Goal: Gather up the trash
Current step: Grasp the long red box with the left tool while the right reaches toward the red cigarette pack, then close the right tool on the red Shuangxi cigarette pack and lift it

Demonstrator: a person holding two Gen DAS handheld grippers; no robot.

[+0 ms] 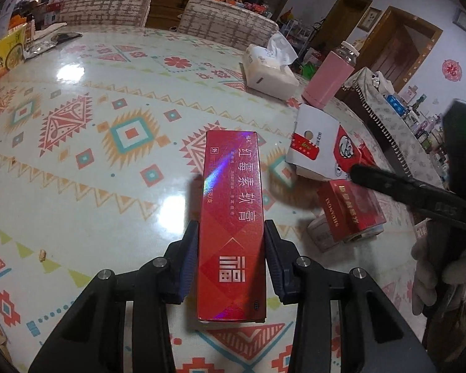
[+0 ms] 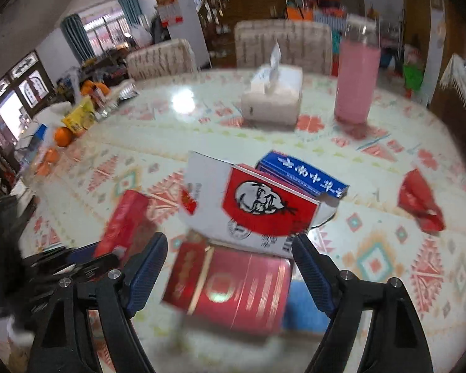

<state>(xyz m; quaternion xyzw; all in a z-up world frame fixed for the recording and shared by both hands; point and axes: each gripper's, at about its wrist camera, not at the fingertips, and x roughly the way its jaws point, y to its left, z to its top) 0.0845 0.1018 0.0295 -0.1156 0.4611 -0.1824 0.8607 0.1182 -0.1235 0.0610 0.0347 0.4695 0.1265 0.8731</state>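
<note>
My left gripper (image 1: 231, 228) is shut on a long red carton (image 1: 231, 211) with gold lettering, held just above the patterned table (image 1: 77, 161). To its right lie a white and red fried-chicken box (image 1: 323, 149) and a dark red packet (image 1: 351, 211). In the right wrist view my right gripper (image 2: 228, 242) stands open over that dark red packet (image 2: 242, 289), its pads clear of it. Behind it are the chicken box (image 2: 258, 205), a blue carton (image 2: 301, 174) and a crumpled red wrapper (image 2: 419, 202). The long red carton (image 2: 124, 220) shows at the left.
A tissue box (image 1: 270, 68) and a pink bottle (image 1: 329, 77) stand at the table's far side, with two chairs (image 1: 105, 6) behind. A yellow noodle cup (image 1: 3, 56) and oranges (image 2: 62, 136) crowd the far left edge. A gloved hand (image 1: 428, 276) holds the right gripper.
</note>
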